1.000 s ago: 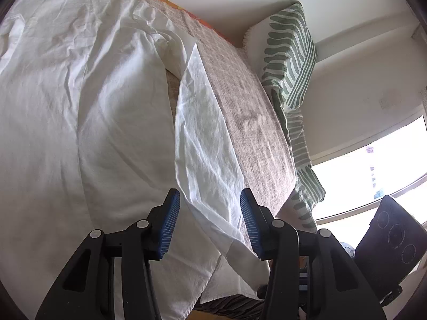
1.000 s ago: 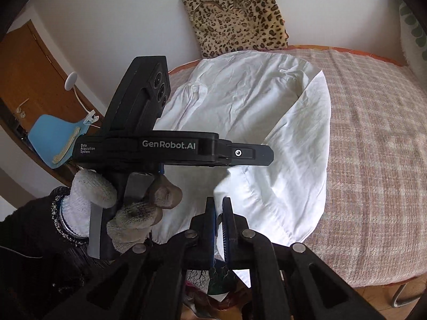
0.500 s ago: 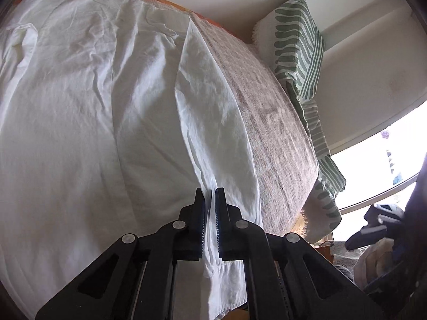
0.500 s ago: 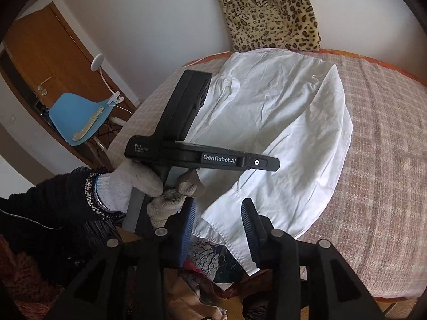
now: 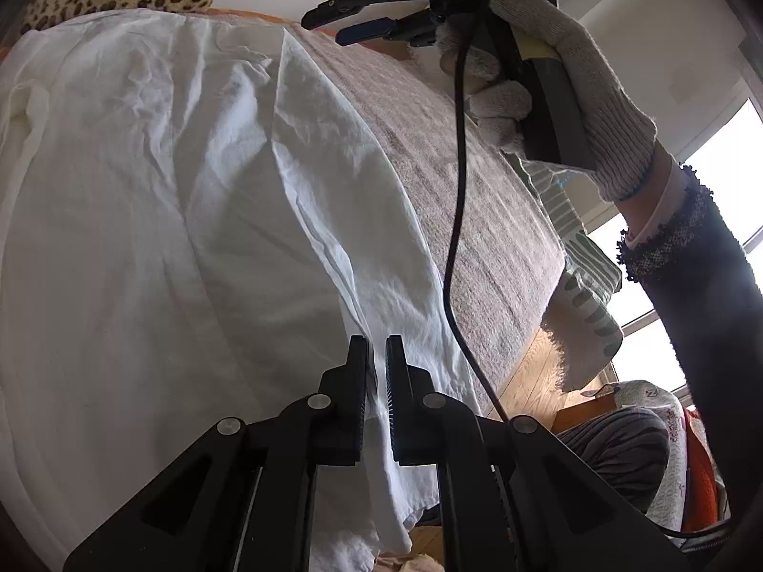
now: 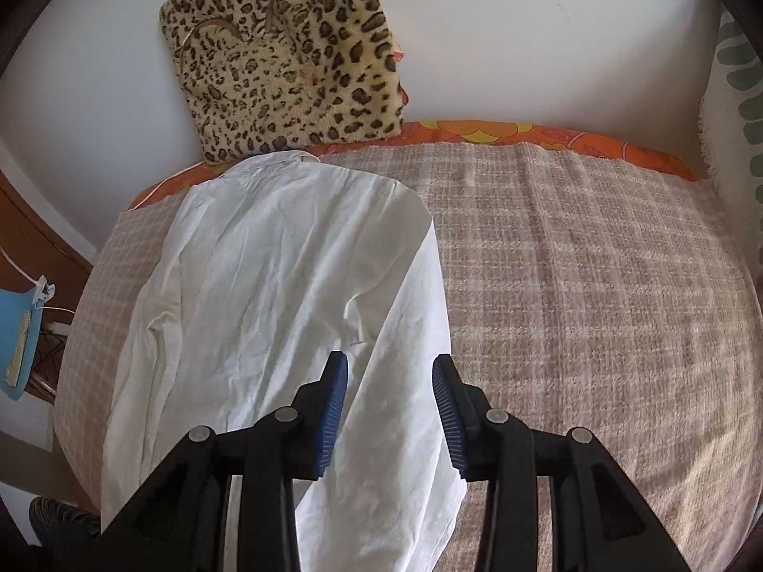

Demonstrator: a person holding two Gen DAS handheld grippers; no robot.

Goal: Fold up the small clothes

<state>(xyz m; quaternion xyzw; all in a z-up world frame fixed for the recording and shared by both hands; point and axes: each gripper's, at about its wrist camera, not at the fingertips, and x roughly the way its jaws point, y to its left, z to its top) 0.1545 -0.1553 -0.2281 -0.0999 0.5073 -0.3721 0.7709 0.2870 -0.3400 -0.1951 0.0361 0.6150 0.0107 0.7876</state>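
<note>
A white shirt (image 5: pixel 167 214) lies spread on the beige checked bed cover (image 6: pixel 572 286). My left gripper (image 5: pixel 376 352) is shut on a fold of the shirt's sleeve near the bed's front edge, with white cloth pinched between its pads. My right gripper (image 6: pixel 388 372) hangs open above the sleeve (image 6: pixel 400 443), which runs down the shirt's (image 6: pixel 267 276) right side; its blue pads do not press on the cloth. In the left wrist view the right gripper (image 5: pixel 367 31) shows at the top over the bed, held by a gloved hand (image 5: pixel 572 71).
A leopard-print cushion (image 6: pixel 286 57) leans on the wall behind the shirt. A green-striped pillow (image 5: pixel 586 305) lies at the bed's right end. A black cable (image 5: pixel 458 190) hangs from the right gripper across the left wrist view. A blue chair (image 6: pixel 16 333) stands off the bed's left side.
My left gripper has shut on the sleeve. My right gripper has opened and swung from the bed's front edge to above the sleeve. It now shows in the left wrist view.
</note>
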